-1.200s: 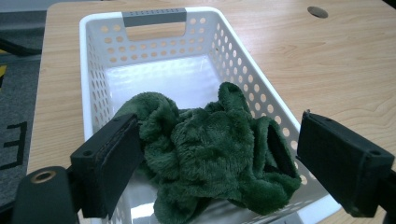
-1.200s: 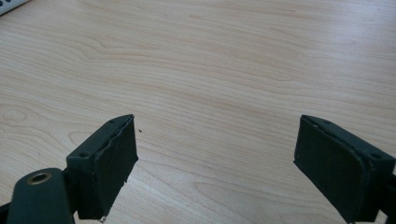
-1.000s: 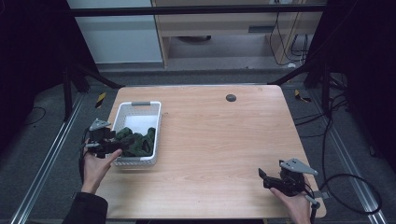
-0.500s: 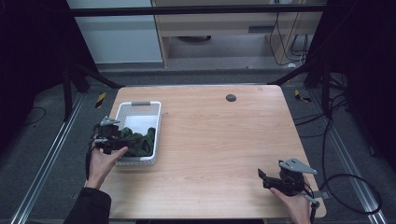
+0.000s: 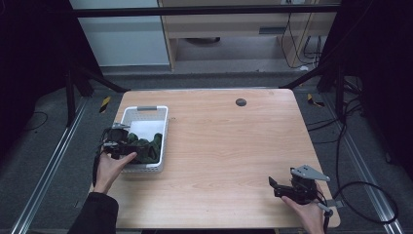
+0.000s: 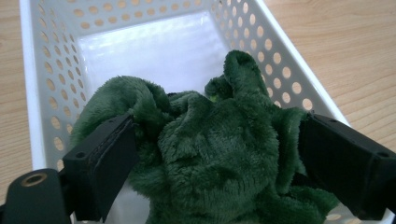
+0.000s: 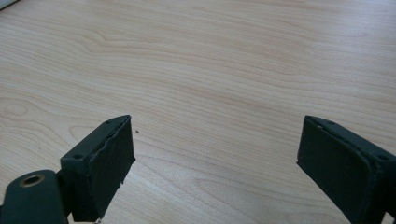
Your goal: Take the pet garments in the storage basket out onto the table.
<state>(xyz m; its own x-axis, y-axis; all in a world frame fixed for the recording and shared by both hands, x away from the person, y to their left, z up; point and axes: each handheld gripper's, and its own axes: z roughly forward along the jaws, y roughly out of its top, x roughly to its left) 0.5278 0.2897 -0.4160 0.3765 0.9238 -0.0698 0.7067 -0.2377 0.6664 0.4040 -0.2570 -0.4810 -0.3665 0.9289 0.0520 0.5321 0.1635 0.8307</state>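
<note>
A white perforated basket (image 5: 146, 108) stands on the left part of the wooden table (image 5: 234, 146). In its near half lies a crumpled dark green plush cloth (image 5: 150, 145). My left gripper (image 5: 130, 147) reaches into the basket from its left side. In the left gripper view the jaws stand wide apart on either side of the green plush cloth (image 6: 219, 140), touching its edges, with the left gripper (image 6: 215, 149) open and the basket wall (image 6: 56, 70) behind. My right gripper (image 5: 273, 186) rests low near the table's front right corner. There the right gripper (image 7: 215, 154) is open over bare wood.
A small dark round disc (image 5: 240, 102) sits near the table's far edge. The far half of the basket floor (image 6: 154, 51) is bare white. Black frame posts stand around the table, and cables lie on the floor at the right.
My left gripper has moved right, from beside the basket's left wall to over the green cloth inside it. The right gripper has stayed put.
</note>
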